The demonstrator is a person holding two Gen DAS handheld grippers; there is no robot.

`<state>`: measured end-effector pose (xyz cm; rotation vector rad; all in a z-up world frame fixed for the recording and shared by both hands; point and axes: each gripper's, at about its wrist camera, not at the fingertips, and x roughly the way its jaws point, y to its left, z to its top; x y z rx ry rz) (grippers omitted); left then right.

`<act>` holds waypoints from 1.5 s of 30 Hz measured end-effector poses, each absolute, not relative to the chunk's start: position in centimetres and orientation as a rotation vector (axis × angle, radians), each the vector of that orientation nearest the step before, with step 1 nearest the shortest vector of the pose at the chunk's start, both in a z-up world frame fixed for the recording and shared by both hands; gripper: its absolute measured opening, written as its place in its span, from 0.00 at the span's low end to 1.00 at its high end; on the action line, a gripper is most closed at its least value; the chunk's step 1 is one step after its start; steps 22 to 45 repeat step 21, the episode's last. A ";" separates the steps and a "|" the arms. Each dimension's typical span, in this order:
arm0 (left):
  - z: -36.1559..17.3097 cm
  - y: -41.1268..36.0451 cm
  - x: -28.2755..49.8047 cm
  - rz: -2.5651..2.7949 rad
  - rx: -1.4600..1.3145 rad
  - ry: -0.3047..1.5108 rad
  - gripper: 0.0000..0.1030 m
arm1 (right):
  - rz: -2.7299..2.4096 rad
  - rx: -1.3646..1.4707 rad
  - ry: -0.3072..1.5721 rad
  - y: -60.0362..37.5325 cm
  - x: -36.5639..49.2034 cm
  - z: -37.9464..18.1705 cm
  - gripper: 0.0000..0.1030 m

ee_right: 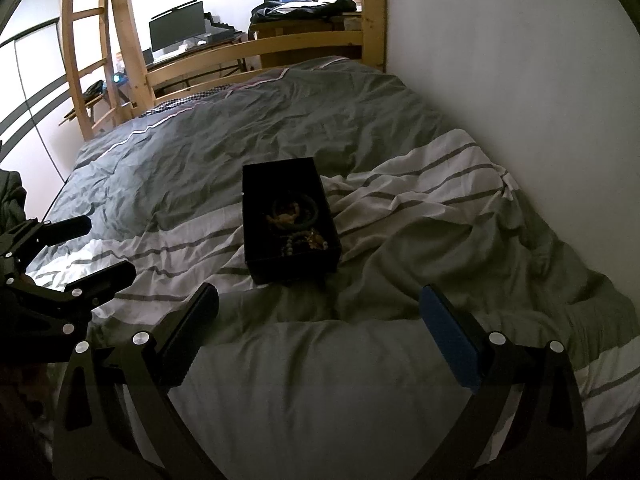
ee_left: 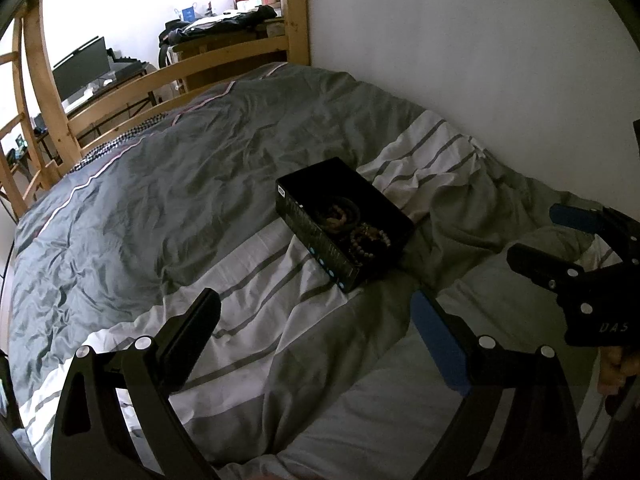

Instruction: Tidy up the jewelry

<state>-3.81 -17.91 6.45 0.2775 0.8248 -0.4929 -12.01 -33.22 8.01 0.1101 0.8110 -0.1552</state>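
Observation:
A black open box (ee_left: 344, 224) (ee_right: 288, 216) rests on the rumpled grey and white striped duvet. Inside it lie beaded bracelets (ee_left: 366, 238) (ee_right: 304, 242) and a dark bangle (ee_left: 340, 212) (ee_right: 296, 210). My left gripper (ee_left: 316, 320) stands open, short of the box, with nothing between its fingers. My right gripper (ee_right: 320, 312) is open too, just in front of the box's near end, empty. The right gripper (ee_left: 556, 240) also shows at the right edge of the left wrist view, and the left gripper (ee_right: 104, 248) at the left edge of the right wrist view.
The duvet (ee_right: 360, 140) covers a bed with a wooden frame (ee_right: 256, 46). A white wall (ee_right: 500, 60) runs along the right side. Beyond the foot rail stand a desk with a monitor (ee_right: 176, 30) and cluttered furniture. A hand (ee_left: 612, 368) holds the right gripper.

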 end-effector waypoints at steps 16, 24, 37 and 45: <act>6.1 -17.2 -3.7 -0.499 0.276 0.839 0.91 | -0.132 0.107 0.824 -32.8 -11.1 7.2 0.96; 5.7 -17.0 -3.3 -0.481 0.273 0.859 0.91 | -0.129 0.105 0.824 -32.9 -11.0 7.1 0.96; 5.7 -17.0 -3.3 -0.481 0.273 0.859 0.91 | -0.129 0.105 0.824 -32.9 -11.0 7.1 0.96; 5.7 -17.0 -3.3 -0.481 0.273 0.859 0.91 | -0.129 0.105 0.824 -32.9 -11.0 7.1 0.96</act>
